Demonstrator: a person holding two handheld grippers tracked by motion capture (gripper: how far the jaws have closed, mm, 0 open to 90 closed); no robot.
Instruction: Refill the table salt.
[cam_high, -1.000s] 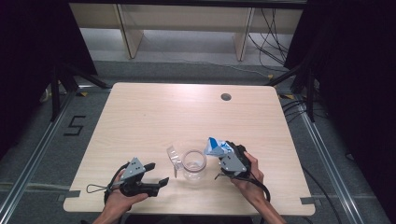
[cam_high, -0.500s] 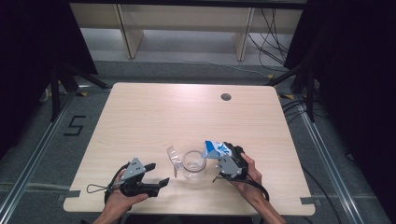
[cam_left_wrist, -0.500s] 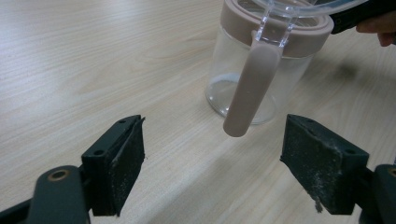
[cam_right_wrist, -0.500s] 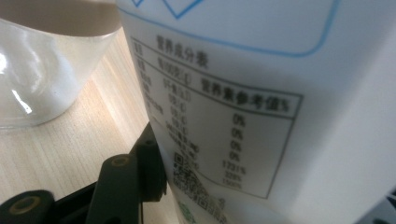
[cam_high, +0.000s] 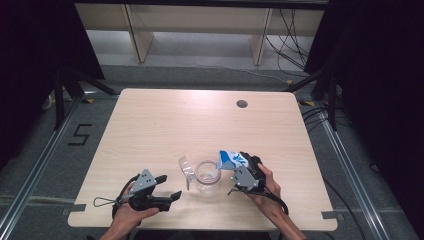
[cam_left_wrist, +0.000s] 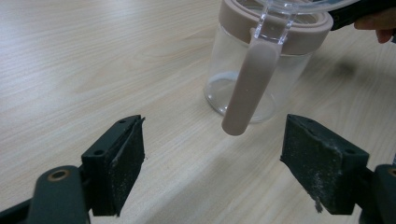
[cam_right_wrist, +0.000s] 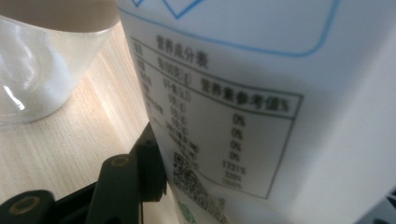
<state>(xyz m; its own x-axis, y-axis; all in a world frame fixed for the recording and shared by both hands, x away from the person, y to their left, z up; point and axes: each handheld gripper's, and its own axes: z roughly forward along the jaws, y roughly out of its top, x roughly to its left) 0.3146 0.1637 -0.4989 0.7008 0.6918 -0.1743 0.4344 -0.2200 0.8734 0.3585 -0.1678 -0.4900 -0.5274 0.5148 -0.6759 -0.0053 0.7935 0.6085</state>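
My right tool grips a white-and-blue printed pouch, its jaws clamped on the pouch's sides, with the pouch tipped so its upper end leans over the mouth of the clear glass jar with a beige rim and handle. In the right gripper view the pouch's label panel sits close, with the jar's glass wall just beside it. The jar stands upright on the pale wooden counter, near its front edge, its clear lid flipped open. My left tool lies to the jar's left, jaws spread wide and empty, the jar's handle near them.
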